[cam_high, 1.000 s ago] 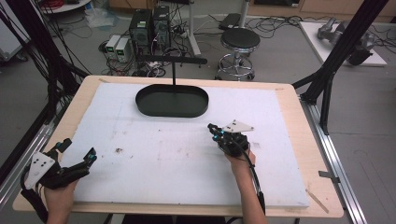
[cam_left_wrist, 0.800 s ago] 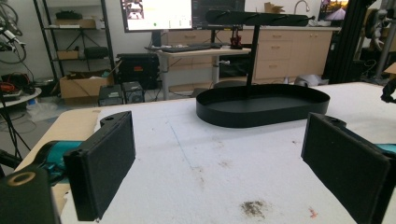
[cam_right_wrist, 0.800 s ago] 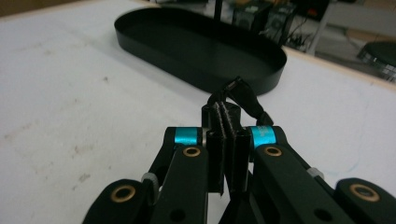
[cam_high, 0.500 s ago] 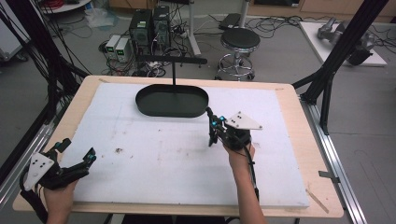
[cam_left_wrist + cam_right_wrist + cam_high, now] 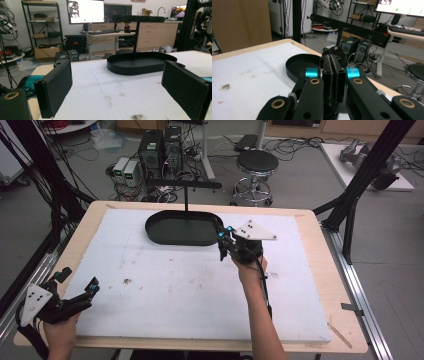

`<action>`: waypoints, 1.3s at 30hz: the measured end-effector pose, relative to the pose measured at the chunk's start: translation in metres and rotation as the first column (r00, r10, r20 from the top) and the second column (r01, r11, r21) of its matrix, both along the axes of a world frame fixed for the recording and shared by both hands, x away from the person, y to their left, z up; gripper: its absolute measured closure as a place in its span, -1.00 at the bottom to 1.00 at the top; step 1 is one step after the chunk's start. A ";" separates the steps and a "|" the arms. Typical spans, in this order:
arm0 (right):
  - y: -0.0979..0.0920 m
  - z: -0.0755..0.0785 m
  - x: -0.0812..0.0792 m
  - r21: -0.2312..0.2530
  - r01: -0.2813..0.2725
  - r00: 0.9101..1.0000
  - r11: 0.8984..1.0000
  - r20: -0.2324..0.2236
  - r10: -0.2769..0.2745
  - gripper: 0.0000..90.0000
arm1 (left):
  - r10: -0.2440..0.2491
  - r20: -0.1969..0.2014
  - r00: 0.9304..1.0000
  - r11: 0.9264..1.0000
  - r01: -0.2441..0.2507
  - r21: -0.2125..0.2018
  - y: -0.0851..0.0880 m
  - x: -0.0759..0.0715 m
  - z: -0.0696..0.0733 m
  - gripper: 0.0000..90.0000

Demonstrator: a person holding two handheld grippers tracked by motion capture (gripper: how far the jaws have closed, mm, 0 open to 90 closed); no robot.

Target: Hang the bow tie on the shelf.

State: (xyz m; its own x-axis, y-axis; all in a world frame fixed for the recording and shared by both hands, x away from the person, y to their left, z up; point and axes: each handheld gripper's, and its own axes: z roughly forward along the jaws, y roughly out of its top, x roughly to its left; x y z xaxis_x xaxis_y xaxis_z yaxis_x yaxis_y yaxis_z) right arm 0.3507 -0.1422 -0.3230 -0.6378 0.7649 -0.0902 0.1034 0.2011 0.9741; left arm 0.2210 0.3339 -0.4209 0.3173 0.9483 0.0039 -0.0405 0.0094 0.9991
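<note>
A black oval tray [image 5: 170, 234] with an upright post and crossbar [image 5: 185, 184] stands at the far middle of the white board. My right gripper [image 5: 221, 238] hovers at the tray's right end, its jaws shut with nothing between them. In the right gripper view the pads [image 5: 333, 72] are pressed together, and the tray [image 5: 298, 65] lies just beyond and to the left. My left gripper [image 5: 79, 280] rests at the near left corner, open and empty. In the left gripper view its gripper [image 5: 120, 92] stands wide apart, with the tray [image 5: 141, 65] far ahead.
A white foam board [image 5: 190, 290] covers most of the wooden table [image 5: 312, 250]. A few dark specks [image 5: 127, 281] mark the board. Beyond the far edge stand a stool [image 5: 256, 166] and computer towers [image 5: 160, 147]. Black frame posts [image 5: 360, 185] rise at the right.
My right gripper has moved forward and up from mid-board to the tray's right end, still shut. The left gripper has stayed at the near left corner.
</note>
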 end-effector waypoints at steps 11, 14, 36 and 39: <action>0.009 0.026 0.041 -0.006 -0.009 1.000 1.000 0.010 0.009 0.97 | 0.003 0.003 1.000 1.000 -0.002 -0.007 0.001 -0.001 0.001 -0.77; 0.014 0.031 0.053 -0.013 -0.016 1.000 1.000 0.015 0.016 0.97 | 0.001 -0.001 1.000 1.000 -0.001 -0.004 0.002 0.000 0.000 -0.77; 0.027 0.026 0.137 -0.071 0.142 0.990 0.987 -0.001 -0.142 0.97 | 0.003 -0.012 1.000 0.999 -0.003 -0.035 0.005 0.001 -0.004 -0.77; 0.015 0.026 0.140 -0.059 0.220 0.975 0.974 0.007 -0.220 0.97 | 0.000 -0.018 1.000 0.999 -0.001 -0.037 0.006 0.000 -0.005 -0.77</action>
State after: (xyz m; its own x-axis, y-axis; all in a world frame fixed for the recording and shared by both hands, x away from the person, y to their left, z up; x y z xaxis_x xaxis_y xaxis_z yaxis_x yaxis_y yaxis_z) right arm 0.4905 -0.1273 -0.2973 -0.4542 0.8798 -0.1402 0.1508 0.2310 0.9612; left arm 0.2210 0.3395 -0.4257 0.3167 0.9478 -0.0364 -0.0230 0.0460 0.9987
